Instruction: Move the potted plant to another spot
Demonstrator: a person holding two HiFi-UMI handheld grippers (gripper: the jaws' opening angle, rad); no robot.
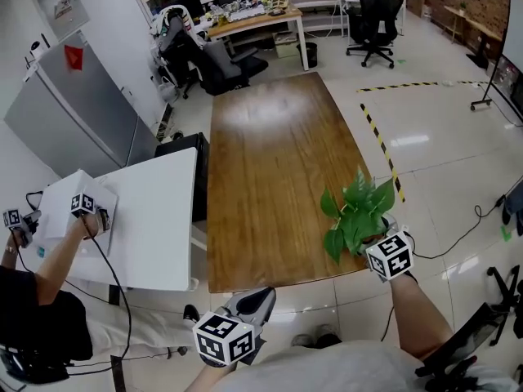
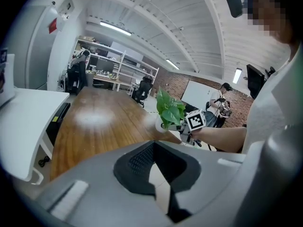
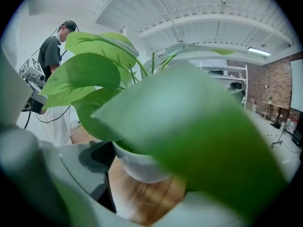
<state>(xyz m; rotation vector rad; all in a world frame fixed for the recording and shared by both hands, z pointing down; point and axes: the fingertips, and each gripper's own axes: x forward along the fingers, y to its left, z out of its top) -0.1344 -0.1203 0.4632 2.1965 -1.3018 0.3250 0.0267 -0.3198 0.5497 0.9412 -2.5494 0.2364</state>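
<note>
The potted plant (image 1: 357,215), green leaves in a small white pot (image 1: 386,225), stands at the front right corner of the long wooden table (image 1: 270,170). My right gripper (image 1: 381,235) reaches it from the near side and is shut on the pot. In the right gripper view the pot (image 3: 142,167) sits between the jaws, against the left dark pad (image 3: 97,157), and leaves hide the right jaw. Wood grain shows below the pot. My left gripper (image 1: 260,299) hovers off the table's front edge, shut and holding nothing. The left gripper view shows the plant (image 2: 169,110) far ahead.
A white table (image 1: 155,211) adjoins the wooden one on the left. Beside it stands another person (image 1: 49,300) with grippers. A grey cabinet (image 1: 73,113), black office chairs (image 1: 221,64) and a desk lie at the far end. Yellow-black floor tape (image 1: 380,141) runs along the right.
</note>
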